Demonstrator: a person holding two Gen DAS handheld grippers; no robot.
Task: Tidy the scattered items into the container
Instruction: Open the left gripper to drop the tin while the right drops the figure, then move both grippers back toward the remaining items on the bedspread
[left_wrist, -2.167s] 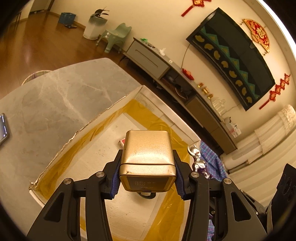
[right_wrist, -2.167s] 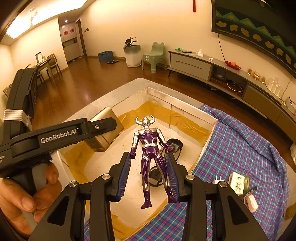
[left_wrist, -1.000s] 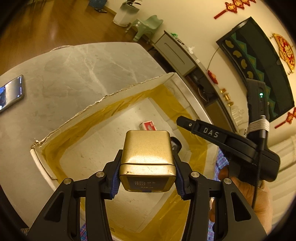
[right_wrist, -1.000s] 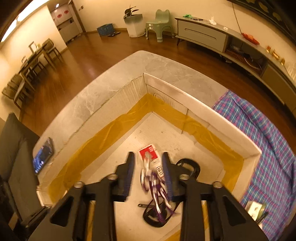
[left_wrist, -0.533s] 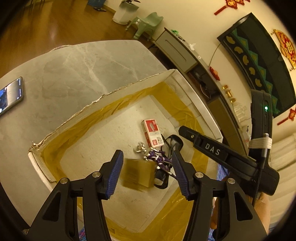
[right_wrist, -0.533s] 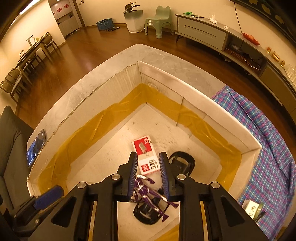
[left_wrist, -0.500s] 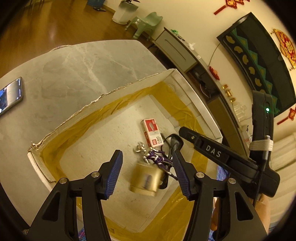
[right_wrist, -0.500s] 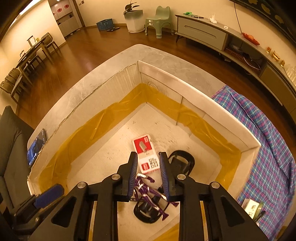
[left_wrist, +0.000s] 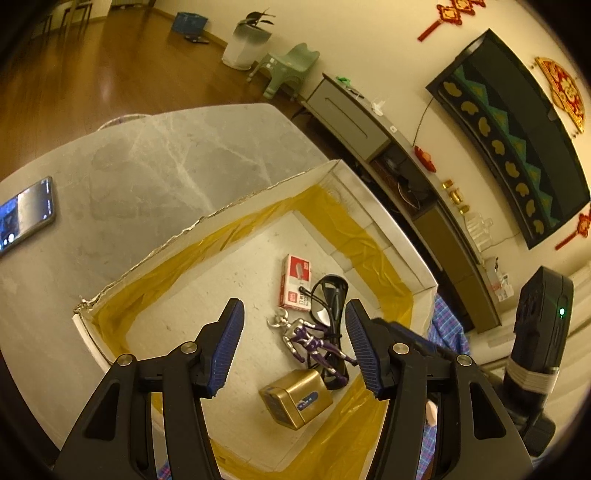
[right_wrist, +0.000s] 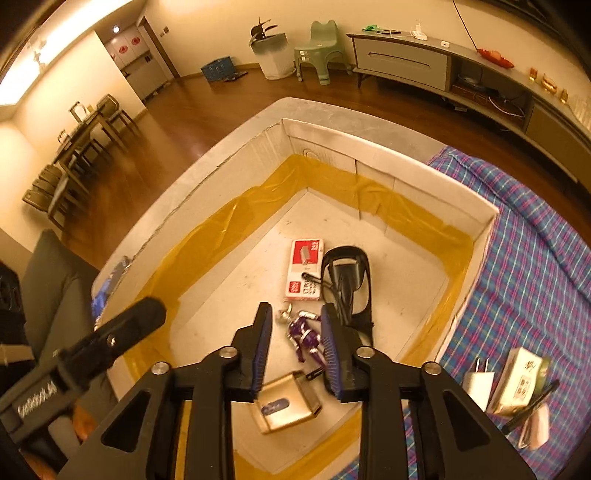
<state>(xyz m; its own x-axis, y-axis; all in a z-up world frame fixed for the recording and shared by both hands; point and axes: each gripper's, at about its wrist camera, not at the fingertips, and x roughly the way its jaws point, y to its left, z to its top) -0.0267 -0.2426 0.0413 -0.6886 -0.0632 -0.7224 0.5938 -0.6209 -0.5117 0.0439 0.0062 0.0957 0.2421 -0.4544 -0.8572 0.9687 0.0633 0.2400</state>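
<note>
The white cardboard box (left_wrist: 207, 221) (right_wrist: 424, 171) with yellow tape inside holds a gold tin (left_wrist: 297, 398) (right_wrist: 286, 410), a purple and silver toy figure (left_wrist: 312, 341) (right_wrist: 304, 338), black glasses (left_wrist: 330, 299) (right_wrist: 345, 273) and a red and white small box (left_wrist: 295, 282) (right_wrist: 304, 269). My left gripper (left_wrist: 291, 347) is open and empty above the box. My right gripper (right_wrist: 295, 349) is open and empty above the figure and tin.
A phone (left_wrist: 24, 216) lies on the grey marble table (left_wrist: 147, 166) left of the box. On the blue plaid cloth (right_wrist: 535, 240) to the right lie a white charger (right_wrist: 478, 384), a small carton (right_wrist: 521, 382) and a pen (right_wrist: 532, 406).
Both grippers opened above the box. The gold tin dropped from the left gripper and the toy figure from the right; both now lie on the box floor.
</note>
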